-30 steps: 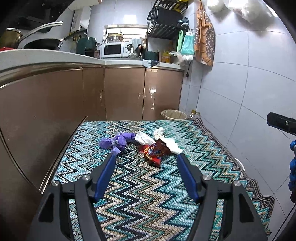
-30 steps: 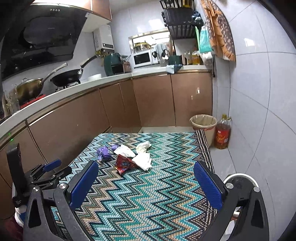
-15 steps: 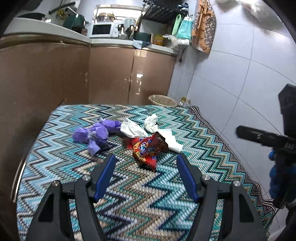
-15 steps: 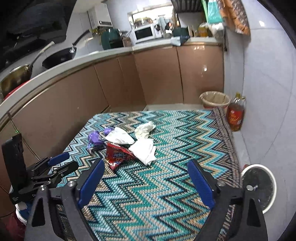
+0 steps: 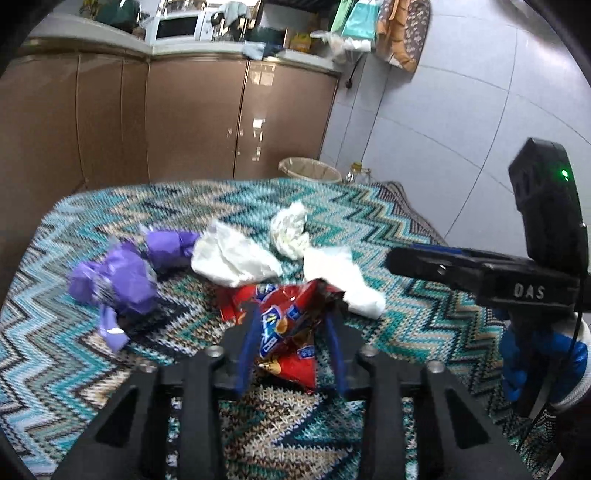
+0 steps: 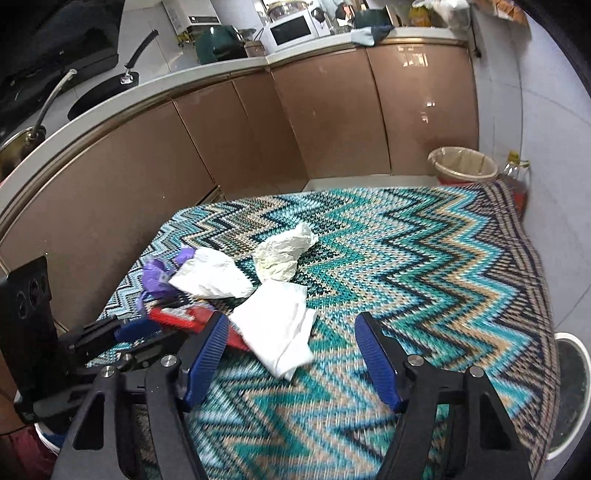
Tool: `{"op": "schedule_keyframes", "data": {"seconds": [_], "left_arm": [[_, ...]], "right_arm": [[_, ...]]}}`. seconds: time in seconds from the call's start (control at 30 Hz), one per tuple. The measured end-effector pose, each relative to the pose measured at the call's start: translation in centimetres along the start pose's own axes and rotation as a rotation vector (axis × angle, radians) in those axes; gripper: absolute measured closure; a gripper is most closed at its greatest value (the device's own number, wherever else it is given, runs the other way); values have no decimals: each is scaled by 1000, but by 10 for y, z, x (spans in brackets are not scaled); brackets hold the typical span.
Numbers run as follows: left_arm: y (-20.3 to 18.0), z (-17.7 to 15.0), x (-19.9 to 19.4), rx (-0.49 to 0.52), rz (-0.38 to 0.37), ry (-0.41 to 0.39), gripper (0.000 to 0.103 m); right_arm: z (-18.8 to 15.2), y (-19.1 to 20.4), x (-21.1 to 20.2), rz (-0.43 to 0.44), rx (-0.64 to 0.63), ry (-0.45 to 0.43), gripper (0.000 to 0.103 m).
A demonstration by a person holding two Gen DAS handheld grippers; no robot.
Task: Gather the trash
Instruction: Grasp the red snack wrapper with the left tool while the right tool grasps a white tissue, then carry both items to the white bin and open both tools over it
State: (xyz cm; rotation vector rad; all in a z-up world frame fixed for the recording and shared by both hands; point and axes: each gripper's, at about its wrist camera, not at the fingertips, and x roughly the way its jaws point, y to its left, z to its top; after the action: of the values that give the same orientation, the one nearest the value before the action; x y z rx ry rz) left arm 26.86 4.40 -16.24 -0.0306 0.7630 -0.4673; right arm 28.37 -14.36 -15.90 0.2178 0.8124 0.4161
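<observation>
On the zigzag rug [image 5: 388,218], trash pile mid-grab
left gripper [image 5: 291,332] closing narrow around the red snack wrapper [image 5: 284,325]; right gripper [image 6: 291,354] closing too, still wide, white tissue [image 6: 280,325] just ahead of it; bin [image 6: 463,166] beyond the rug's far edge

I see brown glossy cabinets [image 6: 332,122] running under a pale counter [image 6: 207,72]. White microwave [image 6: 291,31] on it, dark green appliance [image 6: 218,44] just beside. Black pan [image 6: 107,94] near the counter's left end. Oil bottle [image 6: 515,177] stands by the grey tiled wall [image 5: 461,129]. Patterned cloth item [image 5: 404,33] hangs on that wall.
</observation>
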Motion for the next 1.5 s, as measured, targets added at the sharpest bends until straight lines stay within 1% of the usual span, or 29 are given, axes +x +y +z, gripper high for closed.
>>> {"op": "schedule_keyframes", "data": {"seconds": [0.03,0.07,0.13,0.23,0.3,0.33,0.4,0.43,0.5,0.57,0.63,0.83,0.97,1.23,1.4,1.5], "left_arm": [[1,-1,4,-6,-4,12,80],[3,-2,9,-17,-11,27,84],[7,-3,11,-38,-31,30,87],[14,-4,14,-69,-60,43,92],[15,-5,14,-77,-69,46,93],[15,-5,14,-74,-69,44,94],[13,-5,13,-66,-63,41,95],[12,-5,12,-63,-61,40,95],[11,-5,11,-58,-51,37,95],[9,-5,9,-53,-38,35,96],[5,-3,4,-50,-28,26,96],[-4,-5,-34,-50,-19,-17,99],[-12,-7,-70,-43,-4,-61,99],[-33,-13,-140,-25,10,-153,99],[-54,-17,-178,3,13,-201,99],[-71,-18,-193,29,13,-218,99]], "right_arm": [[1,-2,8,6,1,11,36],[1,-3,15,11,1,20,37],[1,-5,26,17,2,38,40],[-1,-6,41,29,3,64,48],[-3,-6,48,37,1,81,56],[-4,-6,49,36,-2,83,58],[-2,-6,50,41,-9,83,69],[-2,-5,51,41,-15,86,73],[-3,-3,54,44,-30,98,86],[-4,1,53,45,-52,102,94],[-4,4,51,34,-65,98,97],[-6,16,3,14,-80,25,99],[-10,26,-42,-3,-91,-35,99],[-27,50,-113,-21,-115,-118,99],[-39,61,-154,-24,-124,-175,99],[-48,60,-176,-24,-117,-210,99]]}}
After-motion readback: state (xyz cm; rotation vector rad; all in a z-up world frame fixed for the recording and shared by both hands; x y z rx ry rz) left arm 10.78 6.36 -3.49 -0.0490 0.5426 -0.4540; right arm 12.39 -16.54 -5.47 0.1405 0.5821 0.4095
